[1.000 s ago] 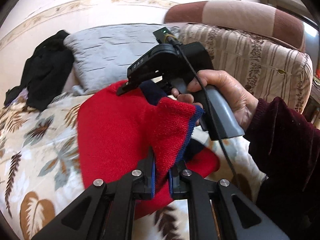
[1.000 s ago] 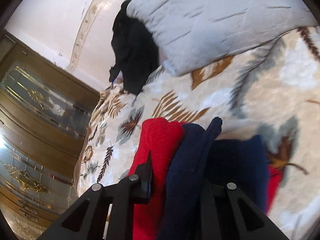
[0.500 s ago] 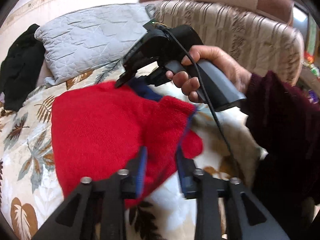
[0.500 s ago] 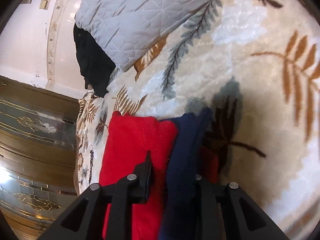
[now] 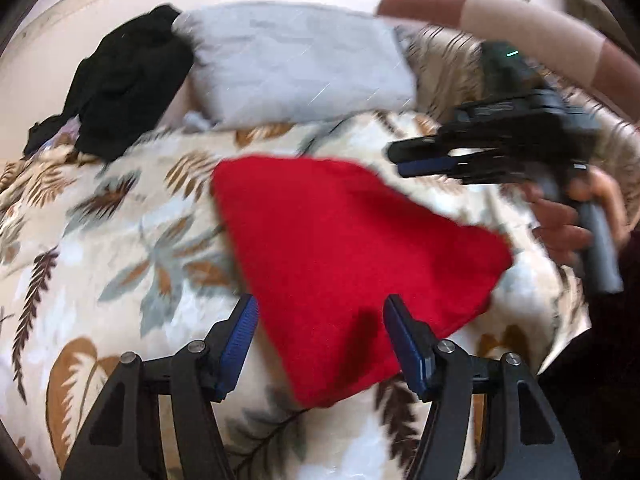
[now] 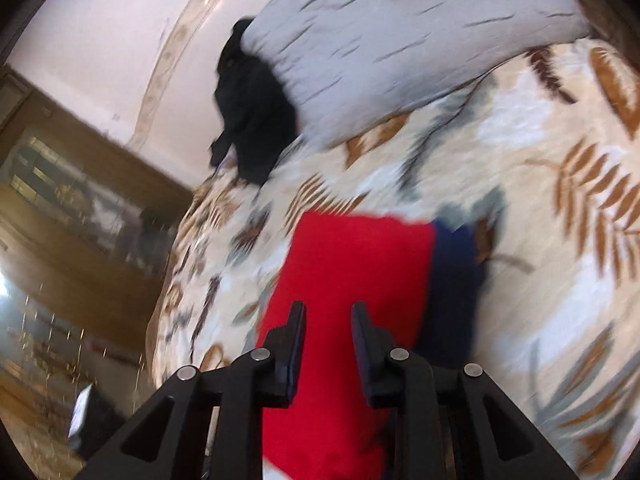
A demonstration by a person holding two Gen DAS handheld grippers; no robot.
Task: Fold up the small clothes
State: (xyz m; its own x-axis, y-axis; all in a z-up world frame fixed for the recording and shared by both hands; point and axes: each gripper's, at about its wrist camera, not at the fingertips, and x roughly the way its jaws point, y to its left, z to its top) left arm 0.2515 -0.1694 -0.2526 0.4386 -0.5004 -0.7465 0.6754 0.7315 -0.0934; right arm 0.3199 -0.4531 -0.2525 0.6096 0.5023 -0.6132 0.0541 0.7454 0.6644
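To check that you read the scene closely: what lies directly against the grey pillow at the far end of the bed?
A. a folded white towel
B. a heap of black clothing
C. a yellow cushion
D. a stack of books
B: in the left wrist view a heap of black clothing lies bunched against one end of the grey pillow, on the leaf-patterned blanket.

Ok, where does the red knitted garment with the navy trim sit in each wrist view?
Left wrist view: red knitted garment lies centre frame on the leaf-print blanket, reaching down between the camera's own fingers.
Right wrist view: it fills lower centre, navy trim on its right.
Shared landmark: the grey quilted pillow behind it.
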